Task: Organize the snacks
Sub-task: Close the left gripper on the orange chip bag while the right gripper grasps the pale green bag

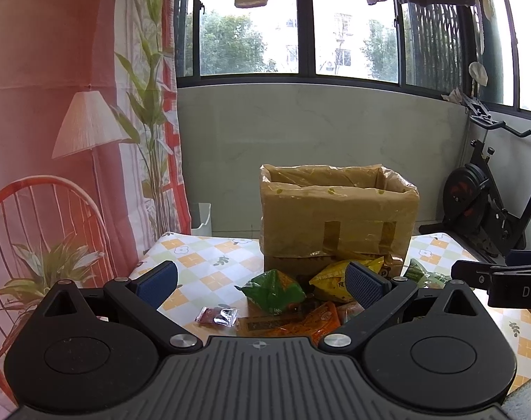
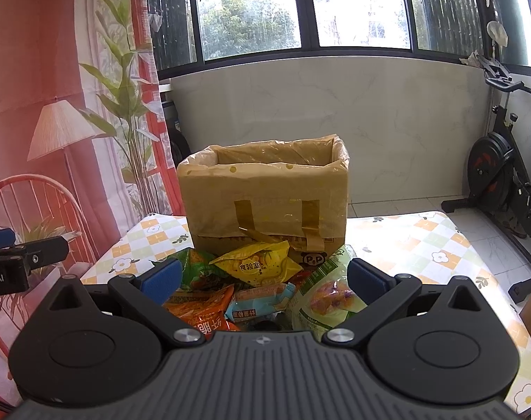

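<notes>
Both the left gripper and right gripper spread, empty; snack packets ahead: light, crinkly, slippery; pinch crimped edges.

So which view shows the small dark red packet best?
The left wrist view: the small dark red packet lies alone on the tablecloth, left of the snack pile, in plain sight. In the right wrist view I cannot find it; the gripper body probably hides it.

Tan box in translucent yellow bag; worktop checked orange, green and white with flowers; green, yellow, orange and pale-blue packets; black tools with blue pads.
</notes>
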`<state>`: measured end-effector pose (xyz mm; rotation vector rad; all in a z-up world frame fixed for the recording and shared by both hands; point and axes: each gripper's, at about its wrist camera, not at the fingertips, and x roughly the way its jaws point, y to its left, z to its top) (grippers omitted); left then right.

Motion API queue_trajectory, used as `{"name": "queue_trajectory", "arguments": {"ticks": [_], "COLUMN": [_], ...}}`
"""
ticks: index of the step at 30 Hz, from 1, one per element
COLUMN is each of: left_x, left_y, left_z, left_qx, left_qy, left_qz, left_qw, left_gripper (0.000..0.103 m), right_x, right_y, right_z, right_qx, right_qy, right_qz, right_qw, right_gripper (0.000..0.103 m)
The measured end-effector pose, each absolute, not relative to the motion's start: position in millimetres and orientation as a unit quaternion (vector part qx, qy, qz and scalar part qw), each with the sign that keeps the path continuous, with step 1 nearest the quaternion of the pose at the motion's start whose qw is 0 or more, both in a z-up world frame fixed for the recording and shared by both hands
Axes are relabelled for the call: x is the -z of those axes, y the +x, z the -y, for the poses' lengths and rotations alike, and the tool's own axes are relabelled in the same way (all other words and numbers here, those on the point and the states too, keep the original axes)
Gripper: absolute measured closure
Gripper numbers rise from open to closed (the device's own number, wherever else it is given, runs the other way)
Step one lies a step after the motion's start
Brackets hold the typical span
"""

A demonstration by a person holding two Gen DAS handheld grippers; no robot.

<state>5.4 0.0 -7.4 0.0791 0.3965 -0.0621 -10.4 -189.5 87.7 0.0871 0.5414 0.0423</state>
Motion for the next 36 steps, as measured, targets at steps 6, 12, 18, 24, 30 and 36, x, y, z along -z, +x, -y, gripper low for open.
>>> {"name": "queue_trajectory", "arguments": {"ticks": [6,12,18,24,30,36], "left_x": [9,9,9,11,13,12], "left_y": [6,6,7,8,13,34], "left_z": [-1,-1,-1,-2,-4,-2], "left_qx": [0.032,0.032,0.021,0.007,0.003,-0.012], "left_qy": [0.034,0.034,0.035,0.029,0.029,0.063], "left_qz": [-0.200,-0.200,-0.202,-0.209,-0.214,-0.175], "left_qw": [0.979,0.979,0.979,0.977,0.976,0.982], "left_gripper": [0.000,0.000,0.000,0.000,0.000,0.000], "right_x": [-87,-86,-86,-85,-81,-92], "right_y": [-9,-9,-9,-9,-7,9], "right_z": [189,189,189,188,193,224], "right_qx": [-0.023,-0.022,-0.022,-0.024,-0.025,-0.059], "right_qy": [0.041,0.041,0.041,0.042,0.048,0.055], "right_qz": [-0.268,-0.268,-0.267,-0.268,-0.269,-0.208], "right_qw": [0.962,0.962,0.962,0.962,0.962,0.975], "right_gripper": [0.001,0.001,0.001,0.001,0.001,0.000]}}
